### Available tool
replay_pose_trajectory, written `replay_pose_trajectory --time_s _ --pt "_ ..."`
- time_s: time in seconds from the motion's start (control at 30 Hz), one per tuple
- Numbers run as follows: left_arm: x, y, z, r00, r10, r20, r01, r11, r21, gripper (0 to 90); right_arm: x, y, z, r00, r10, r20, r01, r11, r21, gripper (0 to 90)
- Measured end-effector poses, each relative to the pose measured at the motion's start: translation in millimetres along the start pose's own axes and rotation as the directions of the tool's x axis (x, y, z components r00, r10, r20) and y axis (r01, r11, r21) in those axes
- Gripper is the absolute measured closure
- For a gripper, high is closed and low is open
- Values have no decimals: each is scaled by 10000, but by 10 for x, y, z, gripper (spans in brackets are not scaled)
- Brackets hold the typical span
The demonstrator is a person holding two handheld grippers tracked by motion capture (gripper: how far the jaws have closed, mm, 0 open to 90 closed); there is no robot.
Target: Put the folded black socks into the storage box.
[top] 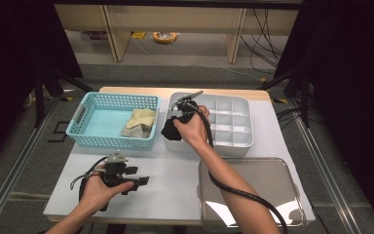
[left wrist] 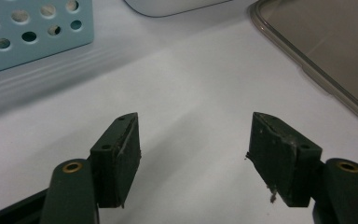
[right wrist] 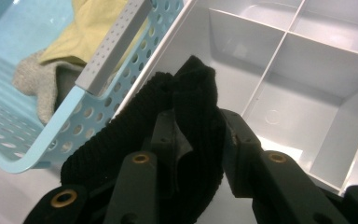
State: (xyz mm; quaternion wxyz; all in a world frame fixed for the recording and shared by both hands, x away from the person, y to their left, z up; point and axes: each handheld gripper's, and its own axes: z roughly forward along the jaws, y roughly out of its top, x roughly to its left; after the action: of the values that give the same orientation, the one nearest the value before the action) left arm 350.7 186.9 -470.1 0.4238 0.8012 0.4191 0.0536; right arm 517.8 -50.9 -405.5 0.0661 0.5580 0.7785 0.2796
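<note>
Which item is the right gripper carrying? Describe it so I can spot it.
Start at the white divided organizer, right of the blue basket. At its left edge the right gripper clamps a black ribbed sock, the one dark cloth; the basket's are yellow and grey.

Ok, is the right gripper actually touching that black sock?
Touching. In the right gripper view the right gripper has both jaws pressed against the bunched black sock, which is pinched between them over the white divider box.
</note>
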Motion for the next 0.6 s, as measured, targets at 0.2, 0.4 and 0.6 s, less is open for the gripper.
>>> replay_pose_trajectory --time_s 0.2,0.4,0.6 --pt "3 0 8 9999 25 150 -25 10000 3 333 8 13 21 9987 -478 191 473 9984 294 694" --pt "-2 -2 11 9999 1 129 -1 10000 20 333 39 42 38 9988 -476 113 471 9979 443 695" --pt "-4 -3 12 9999 35 149 -36 10000 37 333 52 50 55 9982 -561 210 549 9970 548 693"
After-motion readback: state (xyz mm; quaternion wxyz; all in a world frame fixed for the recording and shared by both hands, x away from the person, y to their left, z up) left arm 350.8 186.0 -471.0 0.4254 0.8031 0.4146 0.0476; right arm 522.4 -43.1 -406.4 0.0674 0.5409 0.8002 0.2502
